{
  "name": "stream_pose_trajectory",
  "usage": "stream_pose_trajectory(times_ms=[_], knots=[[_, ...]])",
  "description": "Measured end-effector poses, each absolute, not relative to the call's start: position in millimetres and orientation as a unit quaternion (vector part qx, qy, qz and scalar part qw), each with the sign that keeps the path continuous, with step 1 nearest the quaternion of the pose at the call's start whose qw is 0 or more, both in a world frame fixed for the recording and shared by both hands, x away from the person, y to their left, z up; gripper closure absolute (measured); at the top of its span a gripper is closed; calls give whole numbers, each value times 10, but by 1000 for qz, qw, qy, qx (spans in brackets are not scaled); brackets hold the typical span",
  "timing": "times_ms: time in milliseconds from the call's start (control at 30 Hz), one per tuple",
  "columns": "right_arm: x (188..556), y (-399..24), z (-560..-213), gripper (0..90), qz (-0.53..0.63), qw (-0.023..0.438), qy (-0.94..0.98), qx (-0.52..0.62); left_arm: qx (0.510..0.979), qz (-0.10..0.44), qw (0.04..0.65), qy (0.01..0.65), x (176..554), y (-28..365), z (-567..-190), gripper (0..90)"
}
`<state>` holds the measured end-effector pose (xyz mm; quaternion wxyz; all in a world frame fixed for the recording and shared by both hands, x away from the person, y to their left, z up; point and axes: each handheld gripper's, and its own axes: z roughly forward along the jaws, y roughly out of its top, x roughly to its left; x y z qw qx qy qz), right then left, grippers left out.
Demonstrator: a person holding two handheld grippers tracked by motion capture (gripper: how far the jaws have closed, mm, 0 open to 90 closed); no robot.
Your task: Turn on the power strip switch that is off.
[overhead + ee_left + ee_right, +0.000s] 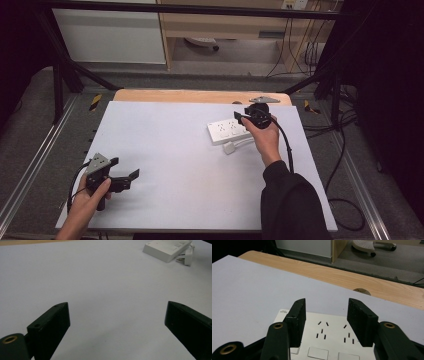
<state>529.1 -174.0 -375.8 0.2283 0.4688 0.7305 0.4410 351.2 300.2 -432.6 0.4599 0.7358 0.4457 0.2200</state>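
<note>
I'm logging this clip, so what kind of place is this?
Probably a lab or workshop recording station: a white-topped table inside a black metal frame, a white power strip as the prop, and cables trailing on the grey floor.

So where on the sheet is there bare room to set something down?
The whole middle and far left of the white sheet, between the left gripper and the power strip, is bare. It is crowded only by the strip, plug and right gripper.

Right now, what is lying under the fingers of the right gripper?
Under the open right gripper lies the white power strip, showing socket slots and two switches, on the white table sheet. A white plug rests beside the strip. The fingers cover part of its face.
</note>
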Motion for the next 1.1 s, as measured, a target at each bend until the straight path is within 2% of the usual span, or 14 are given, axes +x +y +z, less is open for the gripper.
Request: stream_pose_trajectory(times_ms=[733,1100], knots=[[5305,-1737,-4002,571,436,213,727,485,735,220,458,449,3512,3010,-4334,62],[5308,-1703,-4109,645,434,209,731,483,737,218,456,448,3513,3011,-4340,63]])
